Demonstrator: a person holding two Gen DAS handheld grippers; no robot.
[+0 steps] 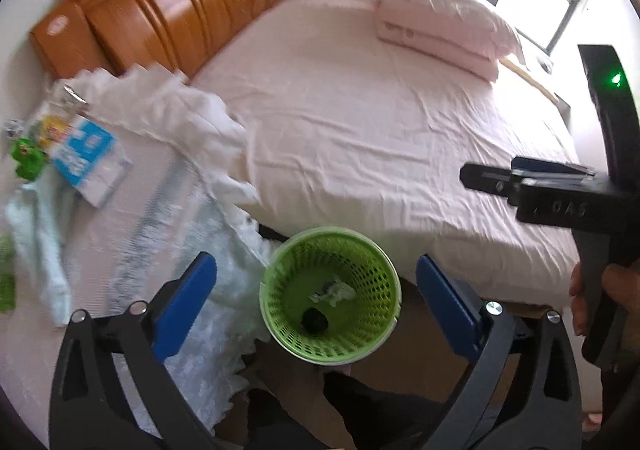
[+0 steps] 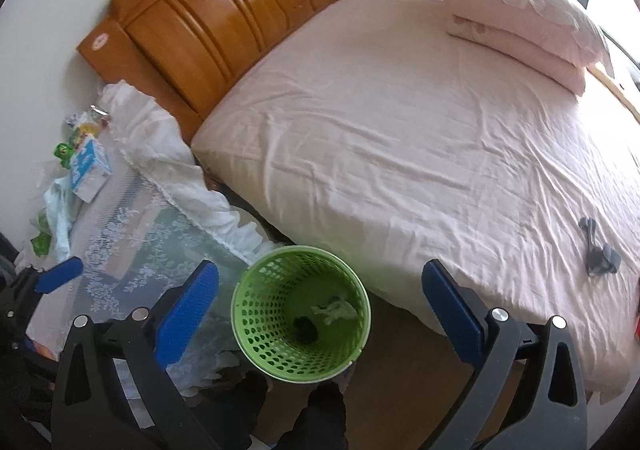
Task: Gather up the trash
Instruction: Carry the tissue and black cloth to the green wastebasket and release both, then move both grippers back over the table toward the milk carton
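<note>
Both grippers (image 1: 316, 306) (image 2: 320, 310) splayed wide, tilted down over green basket (image 2: 256, 346).

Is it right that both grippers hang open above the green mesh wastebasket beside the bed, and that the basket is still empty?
Not quite. The green mesh wastebasket is not empty: the right wrist view shows a crumpled white tissue and a small dark lump at its bottom. The rest holds: left gripper and right gripper both hang open above it, beside the bed.
</note>
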